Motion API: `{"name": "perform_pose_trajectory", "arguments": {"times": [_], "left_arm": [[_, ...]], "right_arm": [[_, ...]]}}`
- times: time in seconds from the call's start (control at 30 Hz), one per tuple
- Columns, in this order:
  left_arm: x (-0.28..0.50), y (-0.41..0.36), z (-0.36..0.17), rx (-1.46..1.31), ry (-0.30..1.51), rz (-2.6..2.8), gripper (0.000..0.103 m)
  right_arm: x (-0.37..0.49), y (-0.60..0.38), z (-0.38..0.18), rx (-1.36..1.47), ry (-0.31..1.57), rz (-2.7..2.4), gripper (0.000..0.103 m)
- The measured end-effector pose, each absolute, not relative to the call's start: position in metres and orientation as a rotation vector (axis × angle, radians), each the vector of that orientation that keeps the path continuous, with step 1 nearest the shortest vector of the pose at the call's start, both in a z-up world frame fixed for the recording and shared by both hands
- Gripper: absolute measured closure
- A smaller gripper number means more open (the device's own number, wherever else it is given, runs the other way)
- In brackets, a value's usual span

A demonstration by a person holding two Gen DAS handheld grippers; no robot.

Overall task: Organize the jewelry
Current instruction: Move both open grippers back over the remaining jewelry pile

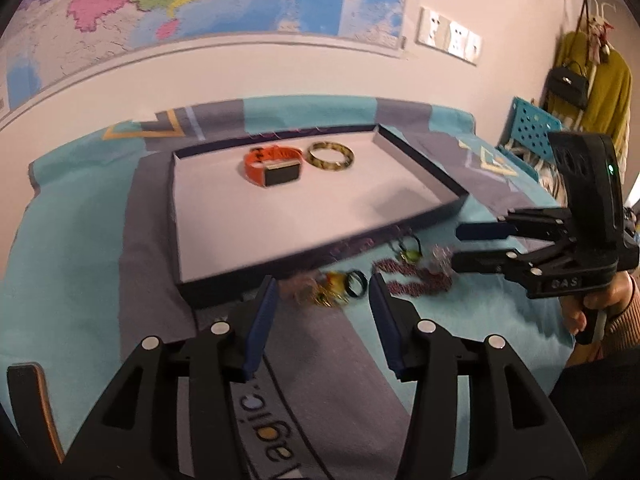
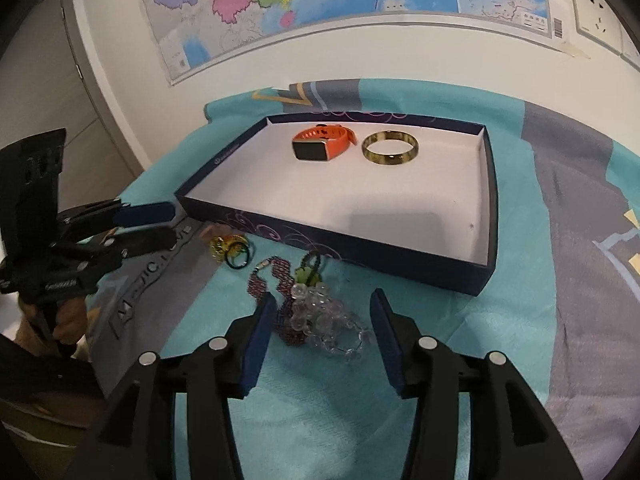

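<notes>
The right tongs point(image 2: 322, 332) stood open, nothing pressed between their blue pads, poised over the clear bead bracelet point(image 2: 328, 320) on the cloth-covered counter point(image 2: 440, 360), just in front of the tray point(image 2: 490, 216). That bracelet looked light, limp and slick — best pinched across a bunch of beads, not on one bead, I judged. Touching it lay one dark red beaded band point(image 2: 276, 280), soft and floppy, likely to drag its neighbour along if lifted carelessly. Just behind that, closer to the tray wall, sat one small green charm piece point(image 2: 308, 274).

The left tongs point(image 1: 323, 300) were open too and gripped nothing, aimed at a little cluster in front of the tray's near wall: one dark ring point(image 1: 356, 283), stiff, small and apt to skid, beside a gold-coloured trinket point(image 1: 330, 290) too blurred to make out.

Inside the tray, toward its far wall, rested one orange watch point(image 2: 320, 146) and one gold-brown bangle point(image 2: 390, 148) — both rigid, side by side, apart.
</notes>
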State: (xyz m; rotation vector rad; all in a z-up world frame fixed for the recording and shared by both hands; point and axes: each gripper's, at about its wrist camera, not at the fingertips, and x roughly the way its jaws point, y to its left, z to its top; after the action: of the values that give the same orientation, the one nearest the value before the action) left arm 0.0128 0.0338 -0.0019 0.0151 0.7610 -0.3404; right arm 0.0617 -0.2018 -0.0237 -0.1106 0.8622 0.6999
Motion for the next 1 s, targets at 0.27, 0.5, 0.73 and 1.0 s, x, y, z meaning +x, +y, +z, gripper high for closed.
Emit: {"name": "perform_pose_trajectory", "arguments": {"times": [0.27,0.5,0.73,1.0], "left_arm": [[0.028,0.025,-0.022,0.017,0.842,-0.319,0.062],[0.034,0.034,-0.025,-0.027,0.855,-0.312,0.065],[0.043,0.042,-0.028,-0.072,0.875,-0.313,0.088],[0.044,0.052,-0.027,-0.137,0.873,-0.327,0.097]], "right_arm": [[0.065,-0.204,-0.035,-0.084,0.873,0.675,0.056],[0.067,-0.209,-0.035,-0.060,0.870,0.675,0.056],[0.067,-0.209,-0.037,-0.060,0.879,0.683,0.056],[0.067,-0.204,-0.039,-0.069,0.893,0.692,0.058]]}}
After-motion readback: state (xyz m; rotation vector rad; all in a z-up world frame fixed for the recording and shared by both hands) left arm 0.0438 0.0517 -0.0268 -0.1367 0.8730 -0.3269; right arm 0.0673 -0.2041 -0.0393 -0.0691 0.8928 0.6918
